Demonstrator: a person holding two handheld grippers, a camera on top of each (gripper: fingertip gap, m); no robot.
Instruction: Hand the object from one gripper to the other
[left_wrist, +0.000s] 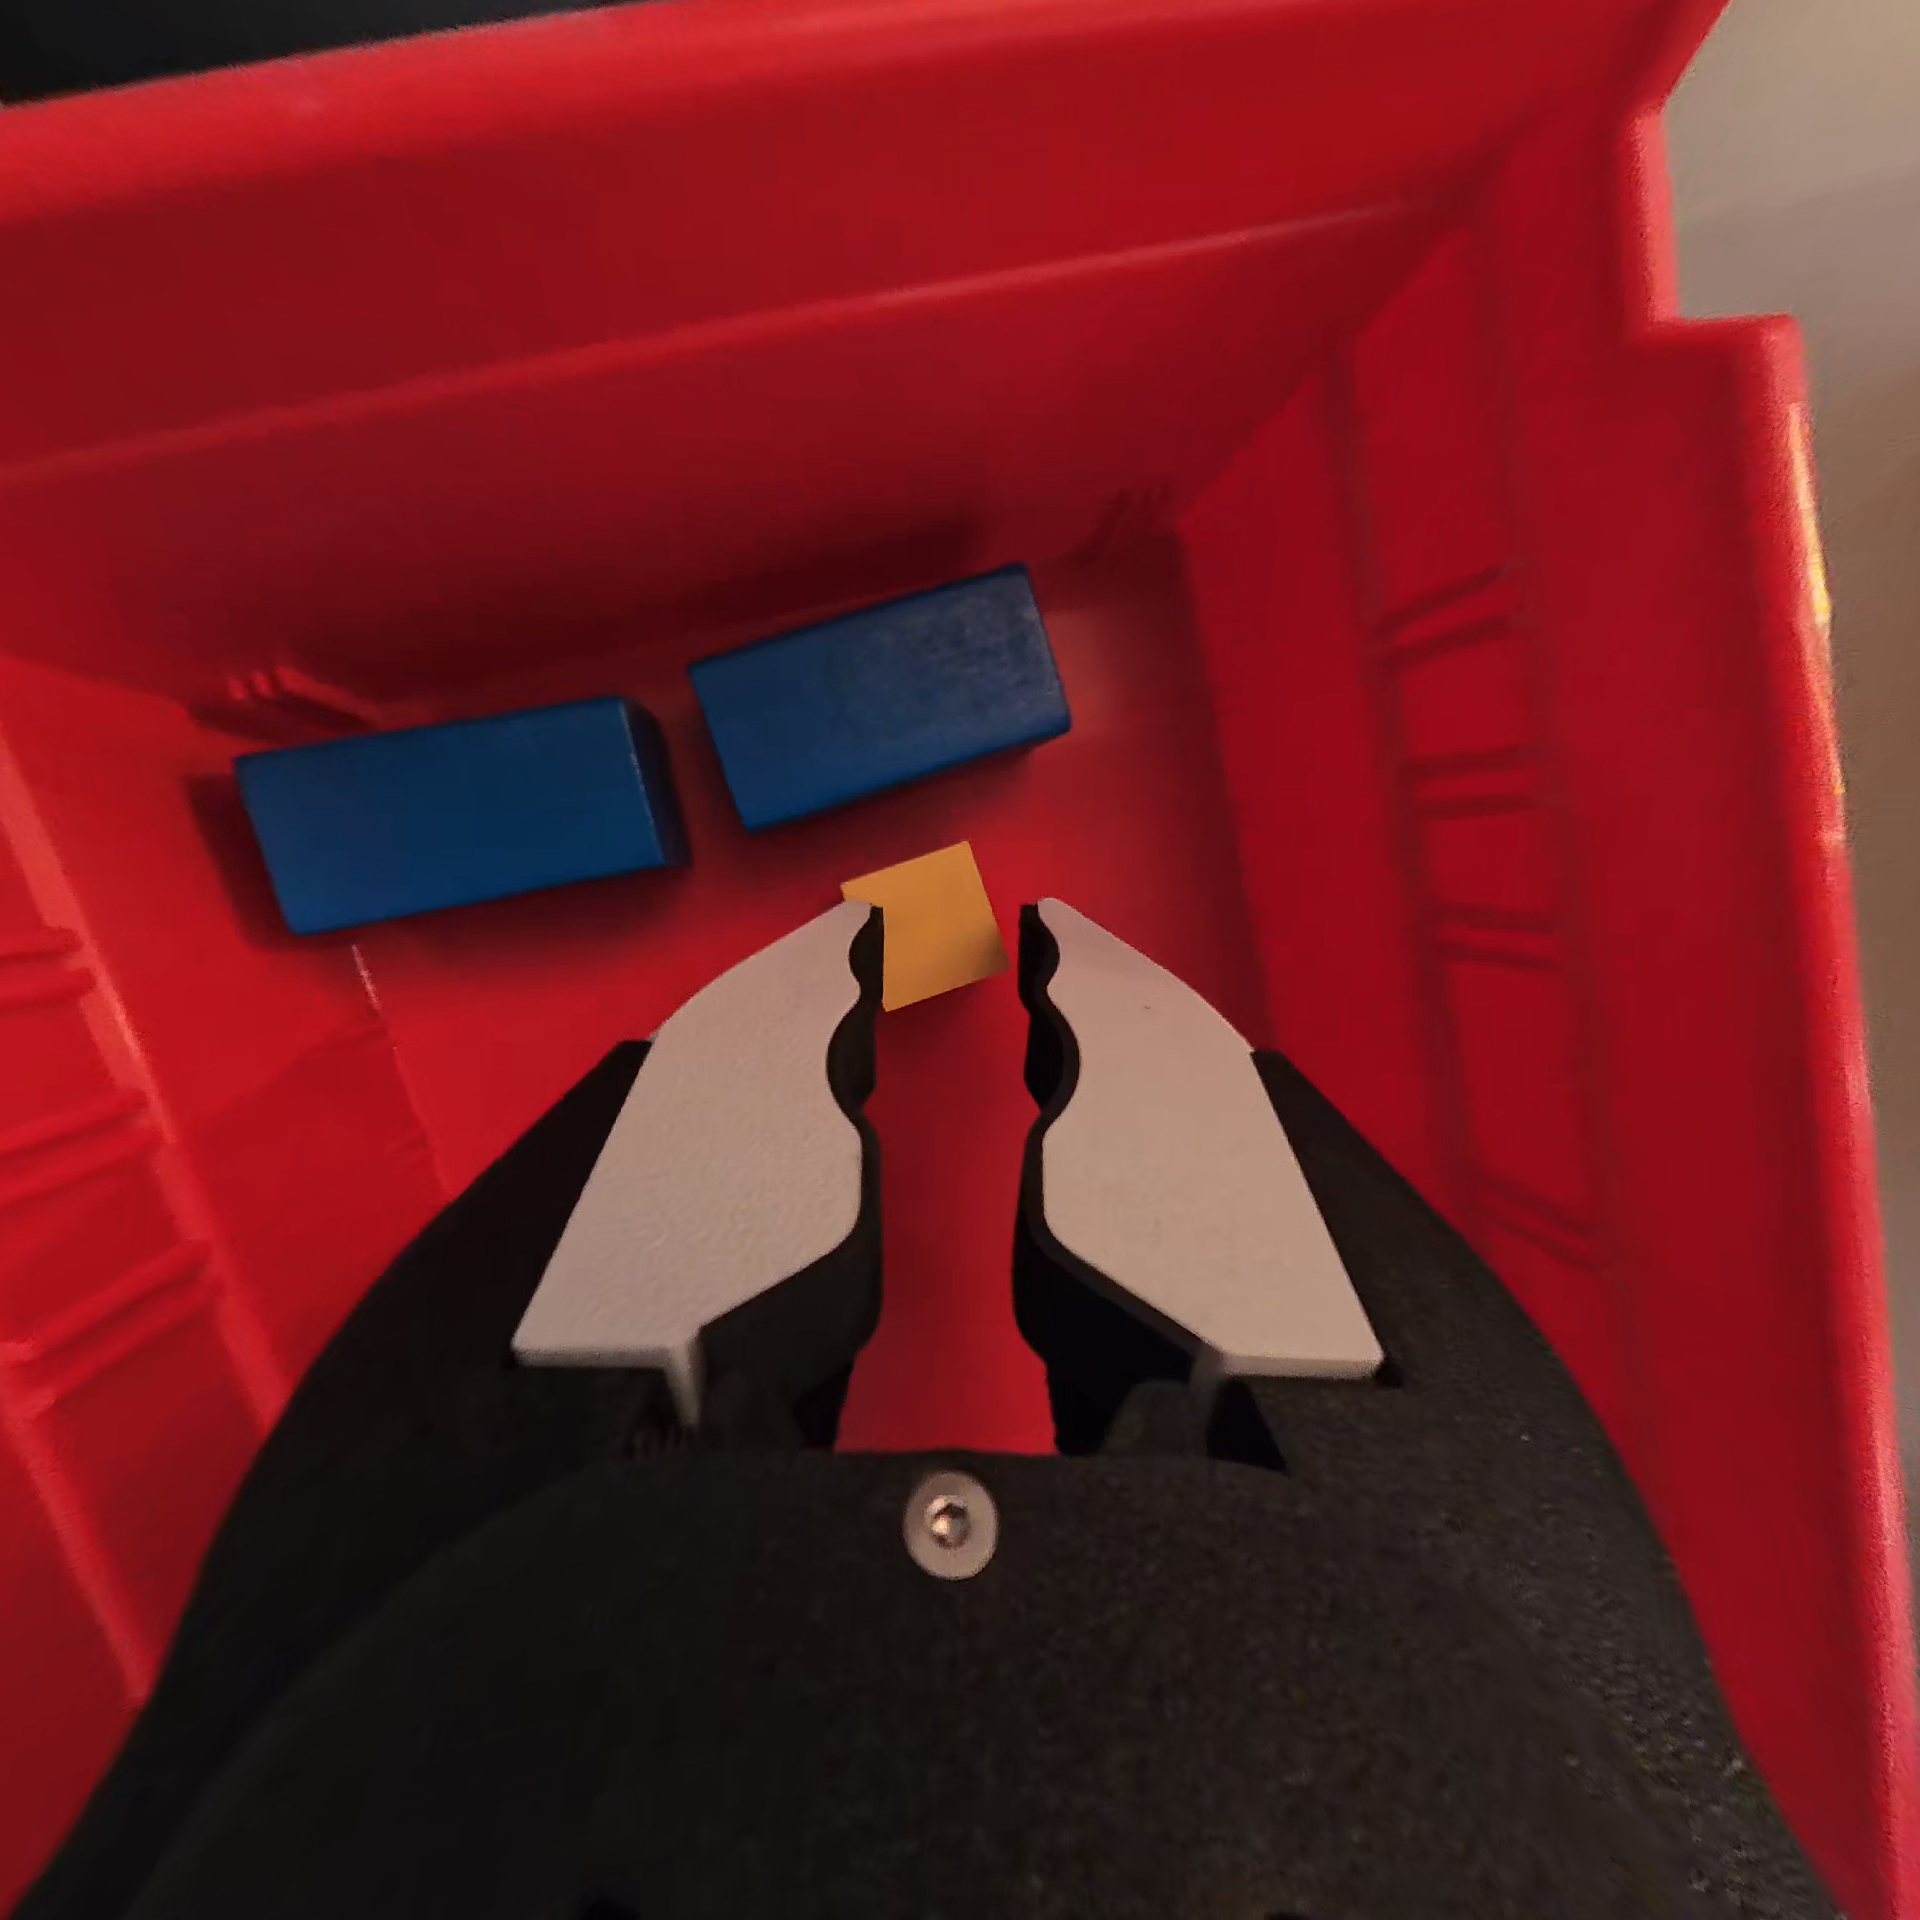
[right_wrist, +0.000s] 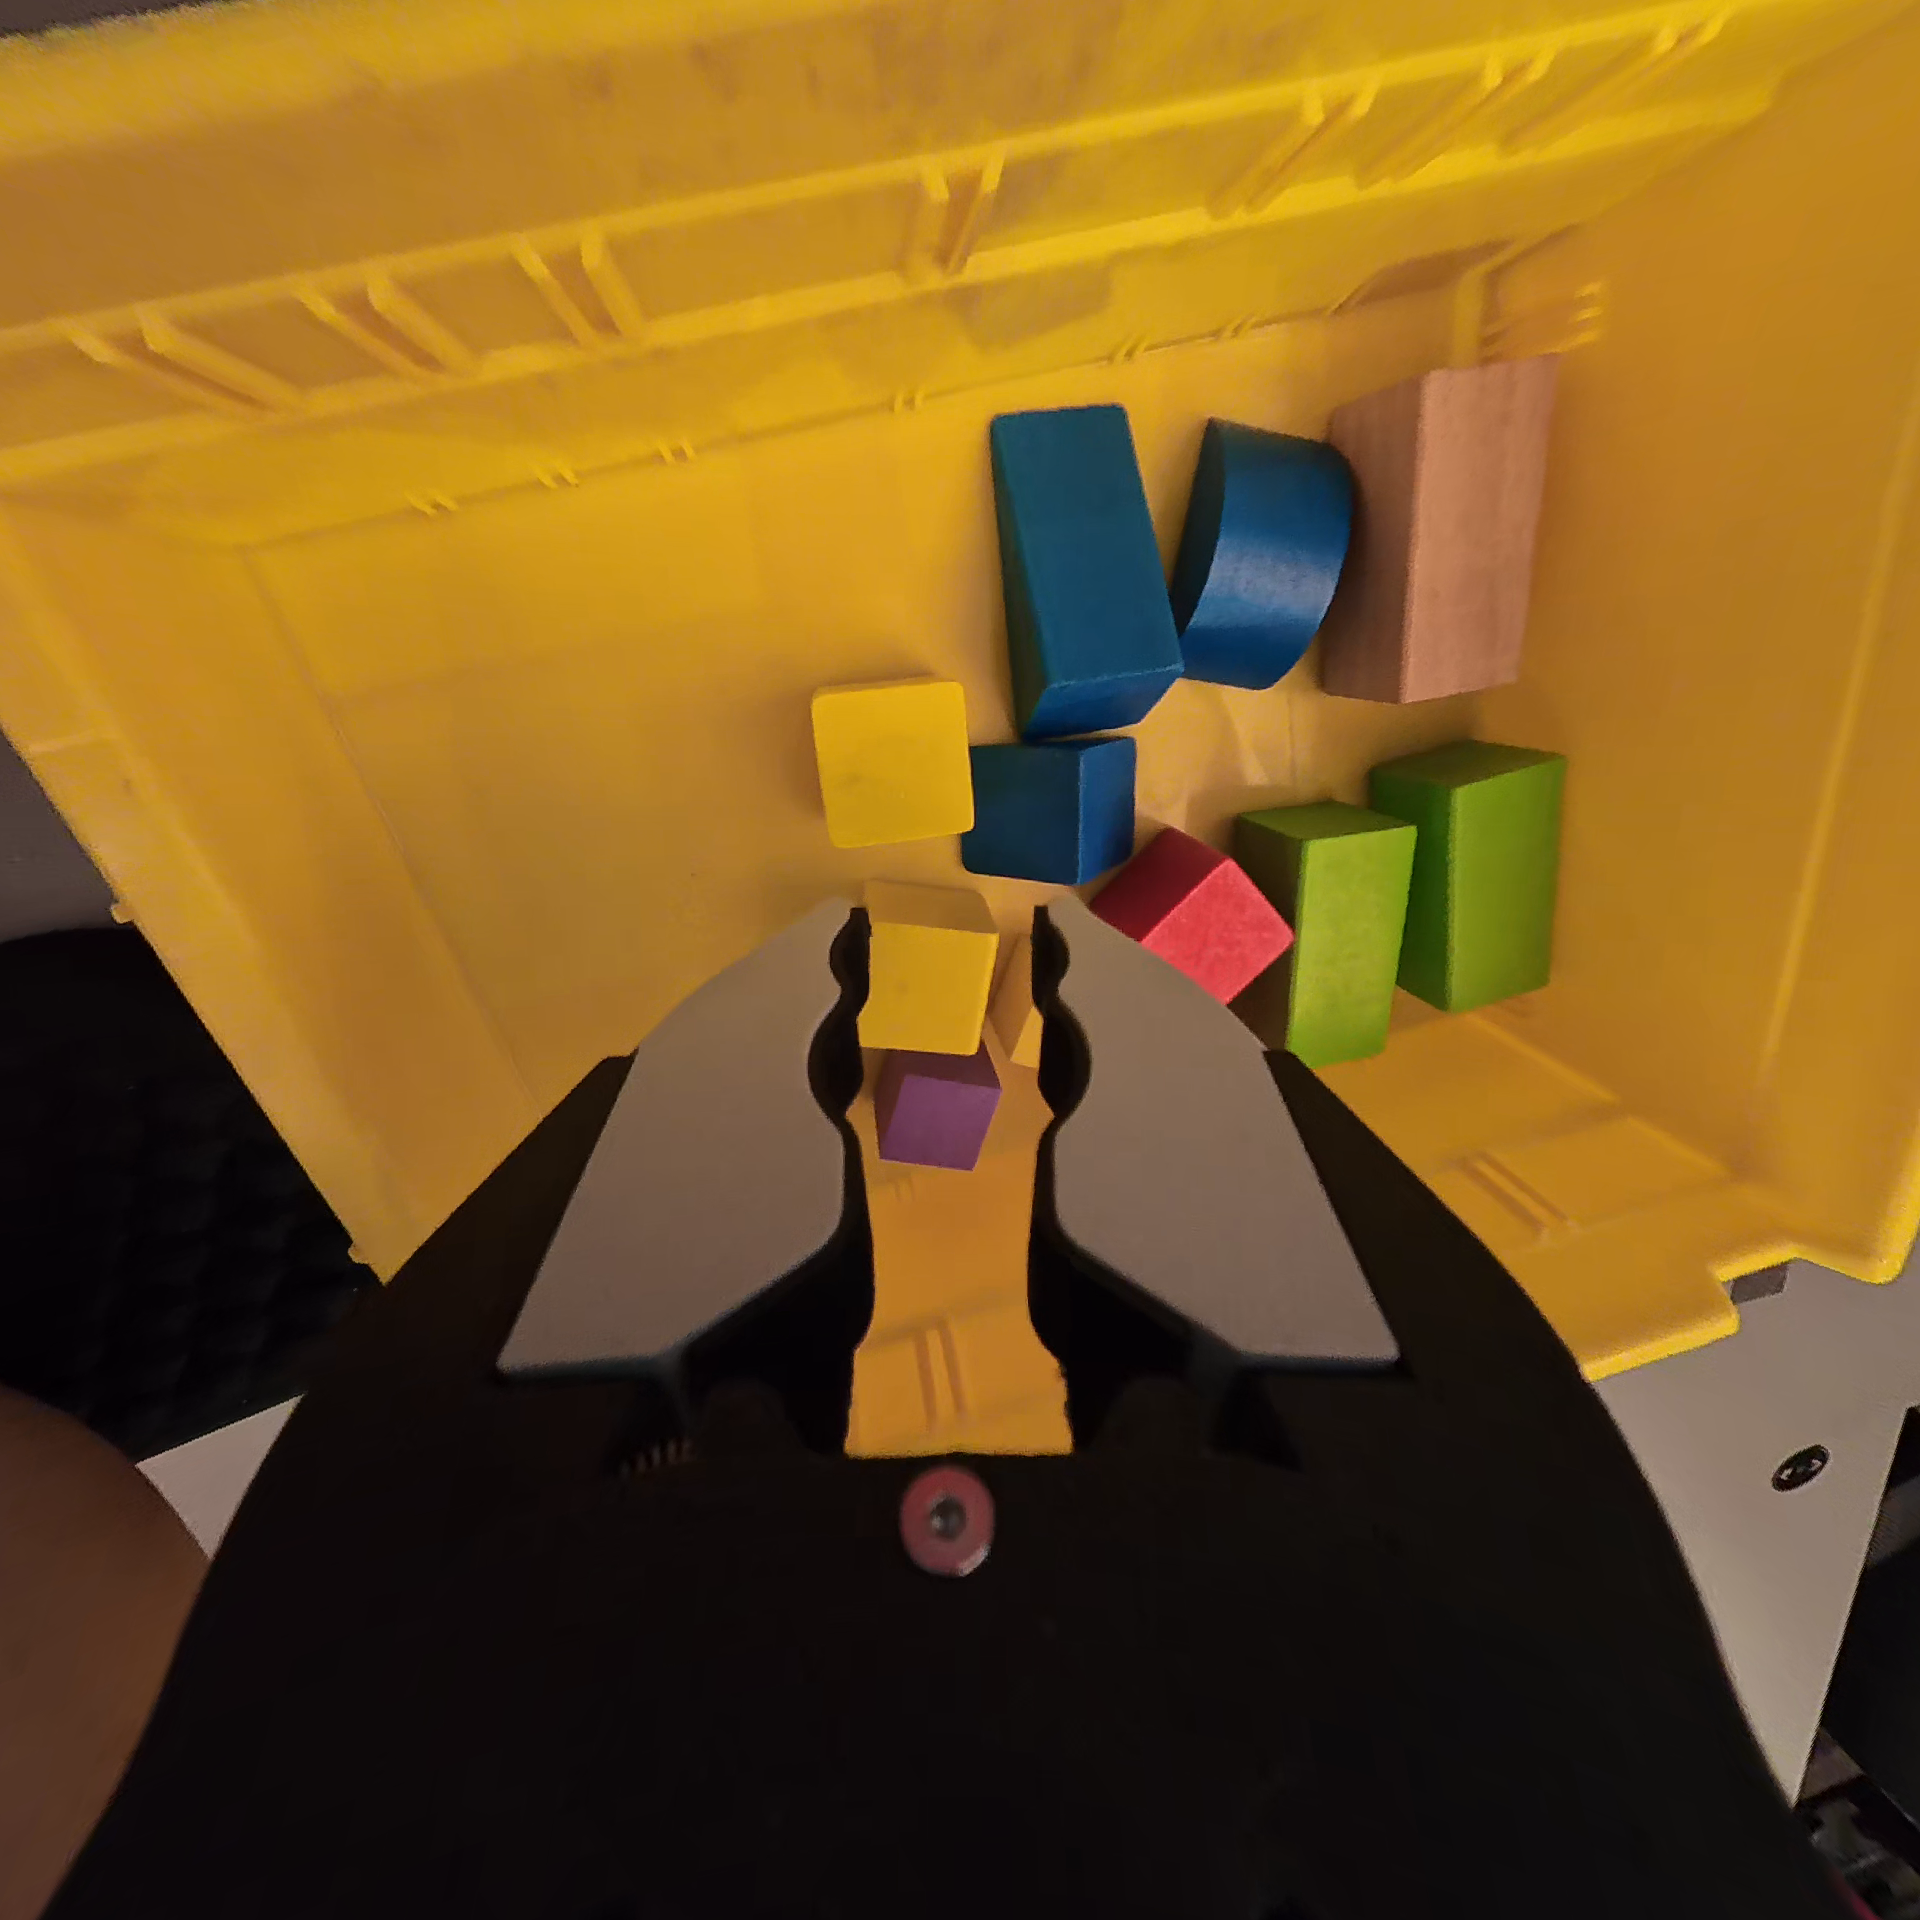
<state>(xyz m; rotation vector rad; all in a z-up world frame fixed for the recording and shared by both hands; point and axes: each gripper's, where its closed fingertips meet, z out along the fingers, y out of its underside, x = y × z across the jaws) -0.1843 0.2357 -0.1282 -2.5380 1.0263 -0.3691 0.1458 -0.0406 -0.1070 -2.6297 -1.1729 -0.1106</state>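
The right gripper (right_wrist: 940, 935) hangs over a yellow bin (right_wrist: 520, 675) with its fingers partly open around a yellow cube (right_wrist: 925, 977). The cube's left face meets the left finger, but a gap with a sliver of something yellowish in it remains on the right, so nothing looks clamped yet. This cube is probably the thing to be handed over. It is painted wood, so it should be light, rigid and not fragile. The smooth paint may be a little slippery, so the flat opposite side faces are the place to grip, leaving the far half free for the other gripper.

A purple cube (right_wrist: 935, 1117) lies nearer the camera, just beside the yellow cube. Farther in are one red cube (right_wrist: 1195, 914), two green blocks (right_wrist: 1340, 925) and a second yellow cube (right_wrist: 888, 764). There are also three blue pieces: a short block (right_wrist: 1049, 810), a long block (right_wrist: 1081, 571) and a half-round (right_wrist: 1262, 556). One bare wooden block (right_wrist: 1439, 530) sits at the far wall.

The left gripper (left_wrist: 945, 914) reaches into a red bin (left_wrist: 1507, 831), fingers parted about the width of a small orange-yellow block (left_wrist: 925, 925) at their tips. The left finger overlaps the block's edge and a thin line of red shows on the right, so the block seems loose, though whether it rests on the bin floor cannot be told. Beyond it lie two blue blocks (left_wrist: 457, 810), side by side near the far wall
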